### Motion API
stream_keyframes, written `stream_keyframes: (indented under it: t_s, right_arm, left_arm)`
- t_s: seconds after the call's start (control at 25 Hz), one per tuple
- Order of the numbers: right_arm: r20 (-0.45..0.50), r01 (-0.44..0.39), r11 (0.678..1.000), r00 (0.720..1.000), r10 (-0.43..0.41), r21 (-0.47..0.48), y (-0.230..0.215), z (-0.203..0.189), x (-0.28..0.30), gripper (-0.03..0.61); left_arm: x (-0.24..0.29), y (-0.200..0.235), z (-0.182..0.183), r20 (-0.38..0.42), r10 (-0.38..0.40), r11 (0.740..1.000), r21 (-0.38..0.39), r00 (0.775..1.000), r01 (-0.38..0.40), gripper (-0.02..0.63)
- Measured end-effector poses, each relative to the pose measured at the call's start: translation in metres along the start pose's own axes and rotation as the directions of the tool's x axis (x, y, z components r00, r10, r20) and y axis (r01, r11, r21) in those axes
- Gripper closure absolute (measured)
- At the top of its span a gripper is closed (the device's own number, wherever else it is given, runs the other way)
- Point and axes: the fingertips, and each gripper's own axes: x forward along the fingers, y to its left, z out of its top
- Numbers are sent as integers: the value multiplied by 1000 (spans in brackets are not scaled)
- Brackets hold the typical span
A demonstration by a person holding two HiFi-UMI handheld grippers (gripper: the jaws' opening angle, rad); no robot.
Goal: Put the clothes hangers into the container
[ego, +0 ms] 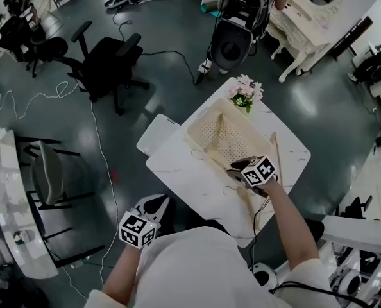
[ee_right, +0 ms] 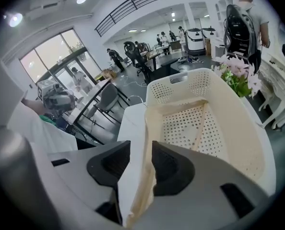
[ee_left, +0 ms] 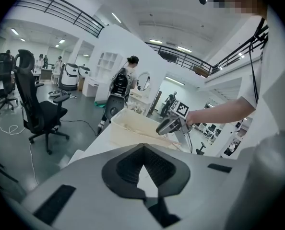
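Closest to the head camera was the person's white shirt (ego: 203,268), with both arms stretched out from it. At 8 o'clock of the white table (ego: 184,172) the left gripper (ego: 158,203) hung clear of the tabletop, above the dark floor. Its own view showed the left gripper (ee_left: 142,146) with its jaw tips meeting and nothing caught in them.

At 5 o'clock of the cream perforated basket (ego: 197,124) the right gripper (ego: 237,172) was angled down over the table. Seen along its own jaws, the right gripper (ee_right: 141,145) stood wide apart. A pale wooden hanger (ee_right: 141,176) ran up through the gap to the near corner of the basket (ee_right: 229,109). A sliver of white table showed between that hanger and the left-hand pad, so nothing was clamped.

A second hanger (ee_right: 198,133) lay slantwise on the holed bottom of the basket. The basket sat on the far half of the table, towards 12 o'clock. Along its 3 o'clock side a wooden strip (ego: 274,151) lay on the tabletop. Whether that was another hanger could not be made out.

A pot of pink flowers (ego: 245,92) stood at 1 o'clock of the basket, on the table's far corner. A black office chair (ego: 107,63) stood well apart at 10 o'clock.
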Motion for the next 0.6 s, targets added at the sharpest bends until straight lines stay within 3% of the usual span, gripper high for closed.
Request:
stream_keyframes:
  t_s: [0.32, 0.6]
  right_arm:
    - [92, 63, 997, 993, -68, 55, 17, -11, -24, 453]
    - [256, 93, 984, 958, -130, 154, 43, -15, -52, 526]
  left_arm:
    - [7, -13, 6, -15, -52, 998, 40, 999, 52, 606]
    - [9, -18, 15, -19, -94, 993, 72, 995, 95, 606]
